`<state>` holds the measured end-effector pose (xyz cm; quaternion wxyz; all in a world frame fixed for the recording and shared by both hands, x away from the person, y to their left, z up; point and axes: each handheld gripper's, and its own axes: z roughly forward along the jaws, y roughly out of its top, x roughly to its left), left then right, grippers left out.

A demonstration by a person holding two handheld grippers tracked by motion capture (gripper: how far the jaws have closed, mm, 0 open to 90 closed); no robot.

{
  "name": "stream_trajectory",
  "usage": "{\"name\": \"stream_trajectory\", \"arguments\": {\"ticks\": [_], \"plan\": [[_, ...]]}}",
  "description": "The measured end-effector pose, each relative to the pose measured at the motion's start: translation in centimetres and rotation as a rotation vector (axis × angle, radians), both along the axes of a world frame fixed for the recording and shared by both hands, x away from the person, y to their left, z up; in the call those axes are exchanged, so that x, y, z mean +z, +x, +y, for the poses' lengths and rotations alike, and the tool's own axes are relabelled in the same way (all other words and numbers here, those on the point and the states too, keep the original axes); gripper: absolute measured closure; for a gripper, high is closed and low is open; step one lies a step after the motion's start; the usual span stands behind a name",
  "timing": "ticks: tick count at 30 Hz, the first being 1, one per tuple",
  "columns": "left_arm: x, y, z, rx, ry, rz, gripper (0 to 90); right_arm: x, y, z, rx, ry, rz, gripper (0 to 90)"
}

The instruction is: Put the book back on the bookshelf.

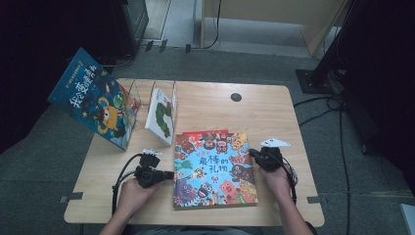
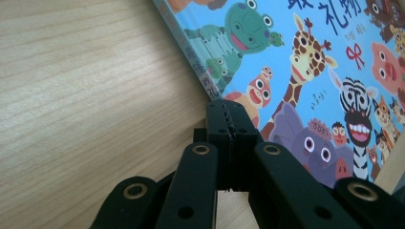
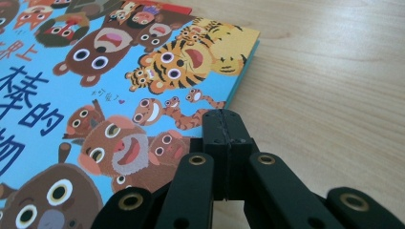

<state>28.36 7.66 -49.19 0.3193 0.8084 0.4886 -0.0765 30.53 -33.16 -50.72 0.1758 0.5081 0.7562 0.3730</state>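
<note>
Both jaws pressed together and empty, the left gripper and right gripper flank the animal picture book, lying flat near the front edge of the wooden table. Two more books stand at back left; grey floor surrounds.

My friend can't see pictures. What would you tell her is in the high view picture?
A colourful animal picture book lies flat on a wooden table, and a person holds a shut black tool at each side of it, the left tool and the right tool. Behind, a blue book and a white caterpillar book stand in a clear rack.
</note>
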Motion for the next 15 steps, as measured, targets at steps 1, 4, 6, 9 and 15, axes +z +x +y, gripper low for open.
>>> {"name": "stream_trajectory", "arguments": {"ticks": [1, 4, 6, 9, 15], "plan": [[0.0, -0.1, -0.1, -0.001, 0.0, -0.002, 90.0, -0.1, 0.2, 0.0, -0.004, 0.005, -0.003, 90.0], [-0.1, -0.4, -0.3, -0.013, -0.006, 0.0, 90.0, -0.1, 0.8, -0.1, -0.011, 0.019, 0.0, 90.0], [-0.1, -0.5, -0.4, -0.018, -0.008, 0.0, 90.0, -0.2, 1.1, 0.0, -0.017, 0.012, -0.011, 90.0], [-0.1, -0.6, -0.5, -0.015, -0.009, -0.003, 90.0, -0.3, 1.5, 0.0, -0.022, 0.008, -0.03, 90.0], [-0.1, -0.8, -1.2, -0.032, -0.013, -0.001, 90.0, 0.4, 0.9, -0.6, -0.025, 0.031, -0.073, 89.0]]}}
